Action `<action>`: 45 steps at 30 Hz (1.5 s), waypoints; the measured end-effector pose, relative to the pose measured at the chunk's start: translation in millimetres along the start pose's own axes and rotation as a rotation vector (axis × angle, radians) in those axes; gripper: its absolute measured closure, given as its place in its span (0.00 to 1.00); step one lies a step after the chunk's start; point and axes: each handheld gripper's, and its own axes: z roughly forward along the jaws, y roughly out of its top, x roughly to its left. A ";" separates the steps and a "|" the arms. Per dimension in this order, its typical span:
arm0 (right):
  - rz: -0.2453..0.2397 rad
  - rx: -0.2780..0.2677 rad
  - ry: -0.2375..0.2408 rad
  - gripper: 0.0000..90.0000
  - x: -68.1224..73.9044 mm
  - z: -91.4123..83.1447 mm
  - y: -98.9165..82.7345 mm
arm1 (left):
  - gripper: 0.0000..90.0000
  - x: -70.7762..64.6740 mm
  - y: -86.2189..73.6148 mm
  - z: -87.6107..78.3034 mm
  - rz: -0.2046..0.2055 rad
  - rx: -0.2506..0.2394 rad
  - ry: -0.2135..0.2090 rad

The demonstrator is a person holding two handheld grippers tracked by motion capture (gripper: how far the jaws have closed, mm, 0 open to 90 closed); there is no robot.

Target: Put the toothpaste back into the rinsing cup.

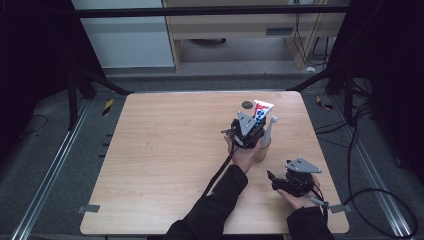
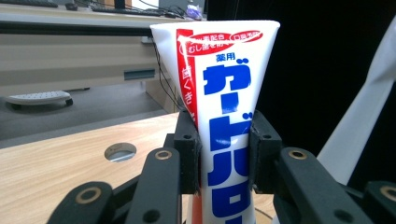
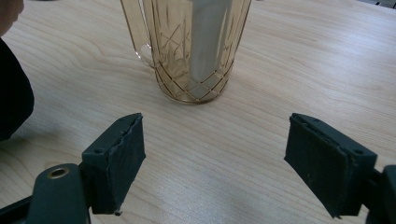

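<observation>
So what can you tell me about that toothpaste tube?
The toothpaste tube is white soft-looking plastic with big blue Japanese letters and a red stripe down one side. It stands upright, its flat crimped end on top, widening upward. The left gripper squeezes its middle between both black pads. Its lower end is hidden. In the high view it is held by the amber glass mug.

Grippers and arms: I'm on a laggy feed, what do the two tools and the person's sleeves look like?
Both are black two-jaw tools. The left gripper and the right gripper each carry a grey three-cornered plate on top. Flat dark rubbery pads face the jaws, and brass-coloured rivets dot the linkage arms. A black cable trails from the left one along the forearm. The sleeves are black and long.
</observation>
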 end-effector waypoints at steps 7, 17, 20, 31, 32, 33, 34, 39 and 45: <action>-0.005 0.001 0.000 0.22 0.1 0.7 -0.3 | 0.77 -1.5 -8.0 1.8 0.006 0.026 -0.011; -0.007 0.002 0.000 0.22 0.0 1.2 -0.6 | 0.76 2.4 -17.4 2.3 0.018 0.070 -0.019; -0.007 0.002 0.000 0.22 -0.1 1.2 -0.6 | 0.75 4.8 -21.1 2.8 0.018 0.081 -0.021; -0.006 0.005 0.004 0.22 0.7 1.2 -0.3 | 0.71 7.0 -22.3 2.4 0.024 0.110 -0.041; -0.006 0.005 0.004 0.22 0.8 1.2 -0.3 | 0.69 7.5 -22.8 2.5 0.029 0.122 -0.034; -0.004 0.005 0.004 0.22 1.0 1.1 -0.3 | 0.67 8.1 -23.5 2.5 0.030 0.130 -0.030; -0.006 0.004 0.004 0.22 0.8 1.2 -0.2 | 0.66 9.6 -24.7 2.6 0.029 0.144 -0.032; -0.006 0.009 0.004 0.22 0.8 1.7 -0.4 | 0.60 13.9 -28.3 -0.8 0.029 0.163 -0.051; -0.002 0.007 0.005 0.22 1.6 1.6 0.0 | 0.52 17.0 -25.3 -7.0 0.053 0.171 -0.073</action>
